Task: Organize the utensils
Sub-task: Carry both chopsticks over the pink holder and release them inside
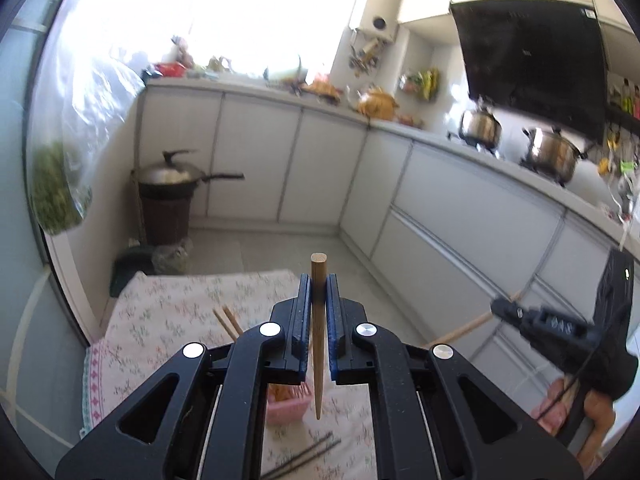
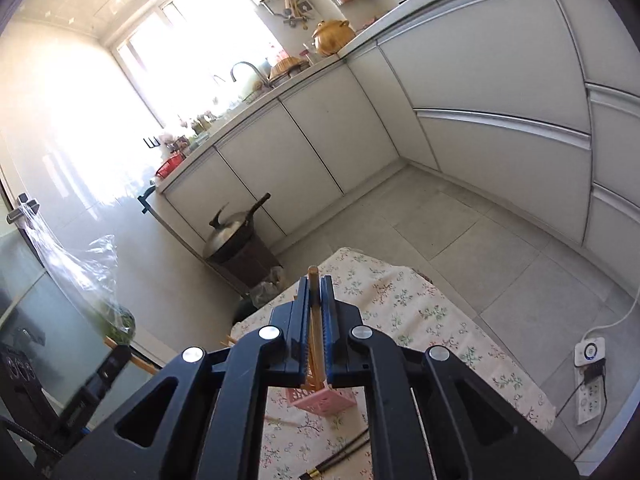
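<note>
A table draped in a cream floral-print tablecloth (image 1: 180,308) is standing on the pale tiled kitchen floor, facing an L-shaped run of white cabinets (image 1: 460,184). Near the middle of the tabletop a small pink perforated plastic utensil basket (image 2: 320,400) is sitting with light wooden sticks standing in it, and the left wrist view is showing the same basket under the jaws. A pair of dark, thin chopsticks (image 1: 308,452) is lying flat on the cloth toward the near edge, and two light wooden chopsticks (image 1: 228,320) are lying farther back toward the left edge, their lower ends hidden by the tool. The left gripper (image 1: 319,292), black with blue pads, is hanging above the table, tilted somewhat downward, its jaws clamped together on a round tan wooden chopstick (image 1: 319,340) that is standing almost upright, blunt end above the fingertips and tapered tip hanging just over the basket. The right gripper (image 2: 316,292) is also being held above the cloth, pointing down at a slant, with its jaws pinched on a paler, amber-toned chopstick (image 2: 314,344) running along the gap between the pads toward the basket. In the left wrist view this right tool is appearing at the right edge with its stick jutting out leftward. White markings on its black body are too blurred to read.
</note>
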{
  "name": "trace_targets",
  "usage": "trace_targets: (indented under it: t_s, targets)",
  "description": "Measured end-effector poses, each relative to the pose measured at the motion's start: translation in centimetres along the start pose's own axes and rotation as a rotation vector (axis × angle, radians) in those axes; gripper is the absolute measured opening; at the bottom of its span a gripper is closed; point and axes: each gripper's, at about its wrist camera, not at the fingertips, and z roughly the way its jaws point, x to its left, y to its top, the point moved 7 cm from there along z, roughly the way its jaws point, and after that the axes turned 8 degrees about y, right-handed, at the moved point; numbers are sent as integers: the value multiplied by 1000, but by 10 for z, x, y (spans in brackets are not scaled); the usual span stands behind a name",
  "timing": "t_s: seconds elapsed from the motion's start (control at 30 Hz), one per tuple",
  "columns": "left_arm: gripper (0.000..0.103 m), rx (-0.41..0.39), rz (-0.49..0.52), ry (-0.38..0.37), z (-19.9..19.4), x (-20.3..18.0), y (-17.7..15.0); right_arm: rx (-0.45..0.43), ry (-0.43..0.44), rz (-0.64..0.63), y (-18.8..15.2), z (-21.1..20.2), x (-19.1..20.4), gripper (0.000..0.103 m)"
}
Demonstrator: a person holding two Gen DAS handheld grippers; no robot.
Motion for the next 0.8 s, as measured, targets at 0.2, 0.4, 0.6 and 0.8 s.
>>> trace_targets:
  t_s: [0.2, 0.4, 0.6, 0.8]
  targets:
    - [7, -23, -55, 86, 41, 13, 0, 11, 14, -8, -1, 15, 6, 6]
    - [27, 86, -104, 96, 79, 31, -32, 46, 9, -2, -7, 34, 3, 6]
    - [40, 11, -149, 126, 53, 49, -18, 51, 21, -9, -8, 40, 11, 6]
    - [49, 3, -177, 159, 41, 63, -15, 65, 23, -17, -12, 44, 17, 6]
